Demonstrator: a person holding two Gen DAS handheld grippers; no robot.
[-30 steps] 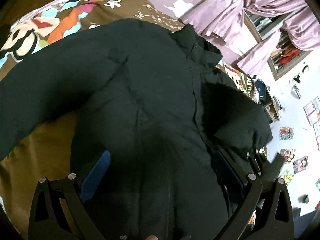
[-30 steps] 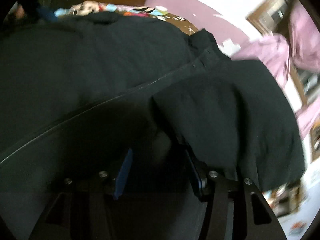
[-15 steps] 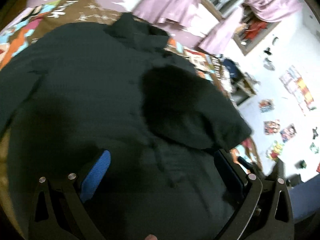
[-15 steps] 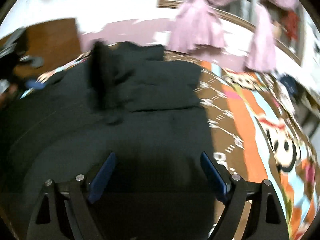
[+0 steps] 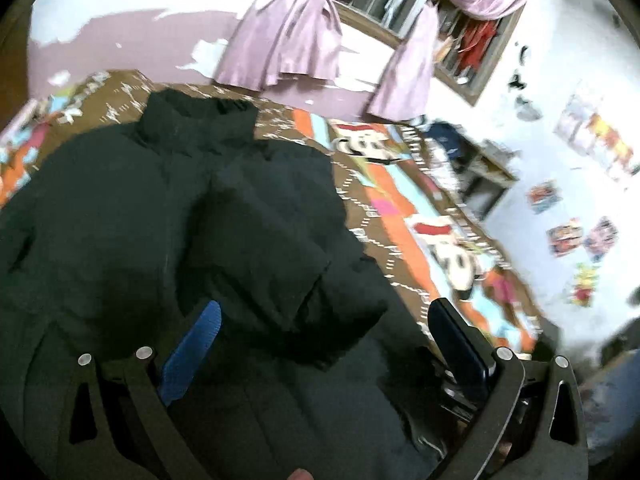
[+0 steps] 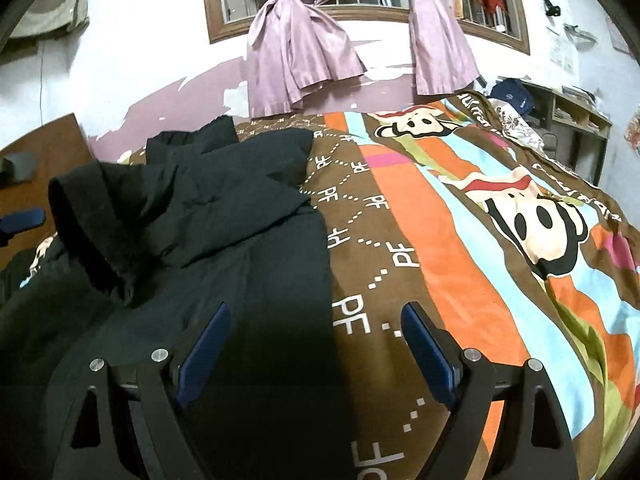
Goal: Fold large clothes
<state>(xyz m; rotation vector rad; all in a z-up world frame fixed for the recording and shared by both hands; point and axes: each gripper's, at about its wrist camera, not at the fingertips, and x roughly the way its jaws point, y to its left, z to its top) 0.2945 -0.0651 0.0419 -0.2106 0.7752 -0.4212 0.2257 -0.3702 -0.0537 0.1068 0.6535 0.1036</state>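
A large black padded jacket (image 5: 132, 216) lies spread on a bed, collar toward the far wall, with its right sleeve (image 5: 264, 248) folded across the front. In the right wrist view the jacket (image 6: 224, 248) fills the left half, the sleeve cuff (image 6: 80, 216) lying on top. My left gripper (image 5: 324, 324) is open and empty, hovering above the jacket's lower part. My right gripper (image 6: 316, 328) is open and empty, above the jacket's right edge.
The bed has a brown, orange and blue cartoon blanket (image 6: 460, 248). Purple curtains (image 6: 304, 40) hang at a barred window on the far wall. A low shelf (image 6: 576, 128) stands at the right. A wooden headboard or door (image 6: 44, 148) is at the left.
The right gripper let go of the sleeve, opened wide and drew back to the right. Both grippers lifted away from the jacket, so more of the room shows.
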